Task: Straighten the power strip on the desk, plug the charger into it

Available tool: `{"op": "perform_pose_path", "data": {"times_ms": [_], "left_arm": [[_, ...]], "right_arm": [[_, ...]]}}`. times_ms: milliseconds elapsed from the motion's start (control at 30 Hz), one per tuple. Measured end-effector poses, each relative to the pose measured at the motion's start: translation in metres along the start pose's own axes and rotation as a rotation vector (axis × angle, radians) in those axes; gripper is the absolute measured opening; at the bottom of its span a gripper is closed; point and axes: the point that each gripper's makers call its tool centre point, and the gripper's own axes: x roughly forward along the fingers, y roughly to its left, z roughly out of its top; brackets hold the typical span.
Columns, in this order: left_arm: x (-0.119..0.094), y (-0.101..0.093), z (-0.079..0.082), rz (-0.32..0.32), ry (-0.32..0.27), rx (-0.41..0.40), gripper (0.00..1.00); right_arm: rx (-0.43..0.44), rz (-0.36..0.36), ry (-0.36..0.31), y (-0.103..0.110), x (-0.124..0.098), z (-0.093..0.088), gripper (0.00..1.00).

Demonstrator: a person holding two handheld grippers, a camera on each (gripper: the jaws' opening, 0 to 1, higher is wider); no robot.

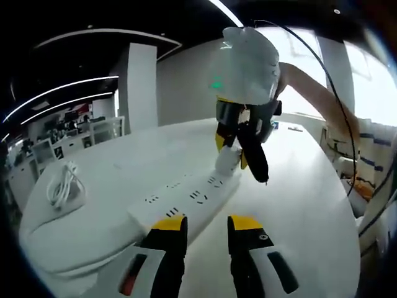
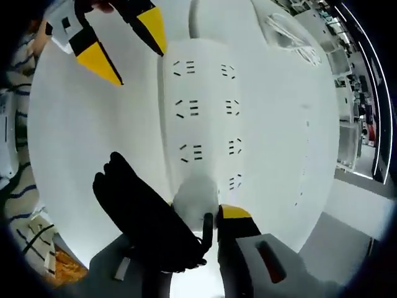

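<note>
Both of my tongs are at the power strip (image 1: 186,202), which lies flat on the white tabletop (image 1: 298,205). In the left gripper view my left tongs (image 1: 207,225) rise from the bottom with their 2 yellow-tipped jaws apart, holding nothing, just short of the strip's near end; whether either tip touches it I cannot tell.

At the far end of the strip, my right tongs (image 1: 239,152) come down from above, clamped on the white charger (image 1: 227,160). The charger stands upright at the end socket, its base against the strip's top face. How deep its pins sit is hidden from me.

In the right gripper view the charger (image 2: 196,197) sits between my right tongs (image 2: 197,214), pressed from both sides, with the yellow tip of 1 jaw beside it and a black padded finger on the other side. The power strip (image 2: 205,112) runs away from the charger, showing 2 columns of sockets. My left tongs (image 2: 127,46) show at the far end, jaws spread, 1 tip over the strip's edge and 1 over the bare tabletop (image 2: 93,124).

A coiled white cable (image 1: 64,183) rests on the tabletop, well apart from the strip.
</note>
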Motion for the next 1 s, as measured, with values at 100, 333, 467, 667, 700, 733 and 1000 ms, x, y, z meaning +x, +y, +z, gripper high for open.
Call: {"op": "perform_pose_path", "data": {"times_ms": [100, 333, 467, 667, 700, 733, 1000], "left_arm": [[0.0005, -0.0007, -0.0007, -0.002, 0.005, 0.006, 0.26], [0.0011, -0.0021, -0.0001, -0.006, 0.003, 0.005, 0.26], [0.0015, -0.0026, 0.0002, -0.006, 0.003, 0.007, 0.26], [0.0028, -0.0037, -0.0011, -0.009, 0.008, 0.006, 0.26], [0.0028, -0.0035, -0.0011, -0.009, 0.008, 0.006, 0.26], [0.0027, -0.0034, -0.0009, -0.008, 0.008, 0.007, 0.26], [0.0013, -0.0039, 0.0001, -0.009, 0.002, 0.008, 0.26]], "right_arm": [[0.016, 0.006, -0.045, -0.0005, 0.0006, -0.0019, 0.23], [0.046, 0.032, -0.103, -0.003, 0.0032, -0.0021, 0.23], [0.017, 0.003, 0.006, -0.0031, 0.0049, -0.0034, 0.23], [0.003, -0.015, 0.071, -0.0044, 0.0066, -0.0048, 0.24], [0.002, -0.015, 0.077, -0.0045, 0.0065, -0.0053, 0.24], [0.0, -0.016, 0.078, -0.0044, 0.0062, -0.0055, 0.24], [-0.012, -0.059, -0.048, -0.0037, 0.0058, -0.0012, 0.26]]}}
